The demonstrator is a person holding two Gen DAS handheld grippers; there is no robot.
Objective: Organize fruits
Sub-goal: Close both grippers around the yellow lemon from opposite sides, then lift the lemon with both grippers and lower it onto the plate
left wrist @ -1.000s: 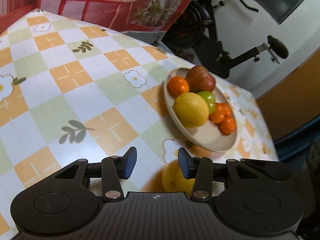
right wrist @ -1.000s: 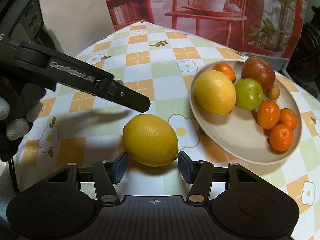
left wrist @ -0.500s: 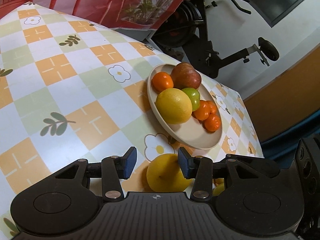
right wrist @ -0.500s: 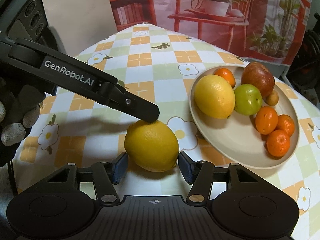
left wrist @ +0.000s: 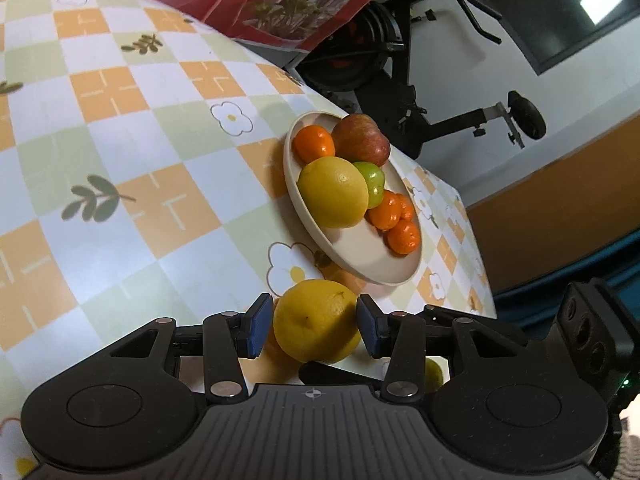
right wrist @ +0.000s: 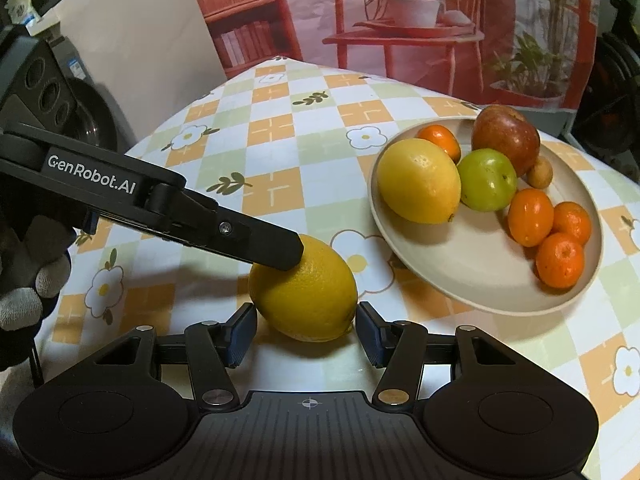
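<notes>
A loose yellow lemon [right wrist: 304,292] rests on the checked tablecloth in front of the beige plate [right wrist: 476,264]. My left gripper [left wrist: 312,328] is open and straddles the lemon [left wrist: 316,328], its blue pads close on either side. In the right wrist view one left finger [right wrist: 276,250] lies against the lemon's top. My right gripper [right wrist: 306,334] is open too, its pads flanking the lemon's near side. The plate [left wrist: 360,252] holds a second lemon [right wrist: 418,180], a red apple [right wrist: 506,136], a green fruit [right wrist: 486,180] and several tangerines.
A gloved hand [right wrist: 24,280] holds the left gripper at the left edge. The right gripper's body [left wrist: 592,340] shows at the lower right of the left wrist view. An exercise bike [left wrist: 400,64] stands beyond the table's far edge, and a printed red backdrop [right wrist: 400,20] hangs behind.
The left gripper has swung in over the loose lemon, which now sits between its pads instead of below them. Its finger has come down onto the lemon's top. The right gripper has barely moved.
</notes>
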